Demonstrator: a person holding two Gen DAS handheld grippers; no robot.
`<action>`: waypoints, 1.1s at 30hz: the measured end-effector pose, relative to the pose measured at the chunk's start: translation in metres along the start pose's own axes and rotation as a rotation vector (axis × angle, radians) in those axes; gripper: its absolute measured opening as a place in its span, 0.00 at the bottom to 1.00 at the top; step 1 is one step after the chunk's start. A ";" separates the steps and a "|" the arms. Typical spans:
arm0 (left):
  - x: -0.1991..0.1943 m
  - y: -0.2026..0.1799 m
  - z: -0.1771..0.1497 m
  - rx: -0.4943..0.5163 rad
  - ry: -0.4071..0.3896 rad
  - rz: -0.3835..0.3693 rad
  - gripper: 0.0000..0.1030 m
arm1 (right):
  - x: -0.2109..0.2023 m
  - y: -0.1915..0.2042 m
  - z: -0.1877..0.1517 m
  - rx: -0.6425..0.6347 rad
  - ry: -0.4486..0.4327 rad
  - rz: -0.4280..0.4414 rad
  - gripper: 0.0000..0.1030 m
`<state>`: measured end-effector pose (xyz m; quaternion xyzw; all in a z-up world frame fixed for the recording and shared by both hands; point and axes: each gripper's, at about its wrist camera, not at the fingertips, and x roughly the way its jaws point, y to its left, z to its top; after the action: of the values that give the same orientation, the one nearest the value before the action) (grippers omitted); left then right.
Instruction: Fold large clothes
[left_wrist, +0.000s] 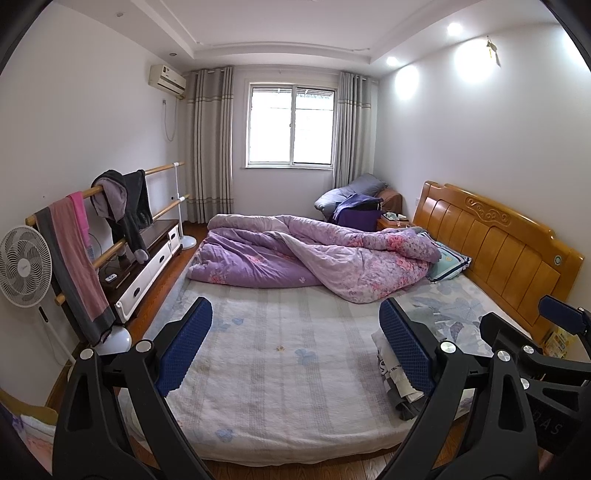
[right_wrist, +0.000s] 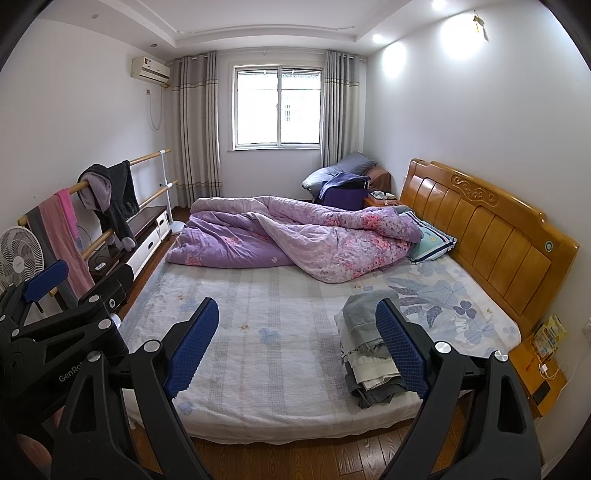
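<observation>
Folded clothes (right_wrist: 369, 350) lie stacked lengthwise toward the quilt (right_wrist: 295, 236); both hand-held grippers gape, released.

The bed (right_wrist: 280, 354) stands on a wooden floor (right_wrist: 295, 458), its headboard (right_wrist: 487, 236) along the right side. A pale sheet (right_wrist: 258, 302) with blue flowers covers the mattress. A purple floral quilt (right_wrist: 295, 236) lies bunched across the far part. A striped pillow (right_wrist: 432, 240) rests at the far right against the headboard, partly under the quilt. A stack of folded clothes (right_wrist: 365, 354) sits near the right front edge.
</observation>
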<state>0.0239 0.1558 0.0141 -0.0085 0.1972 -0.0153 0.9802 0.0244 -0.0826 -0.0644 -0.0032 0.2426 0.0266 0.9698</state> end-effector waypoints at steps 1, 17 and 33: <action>0.001 0.000 0.000 0.001 0.001 -0.001 0.89 | 0.000 0.000 0.000 0.000 0.000 0.000 0.81; 0.006 -0.002 -0.001 0.007 0.005 -0.011 0.89 | 0.004 -0.010 -0.004 0.007 0.006 -0.004 0.81; 0.009 -0.002 0.000 0.012 0.009 -0.014 0.89 | 0.003 -0.011 -0.003 0.007 0.009 -0.004 0.81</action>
<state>0.0321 0.1535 0.0109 -0.0040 0.2013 -0.0233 0.9792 0.0265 -0.0936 -0.0690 -0.0003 0.2468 0.0236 0.9688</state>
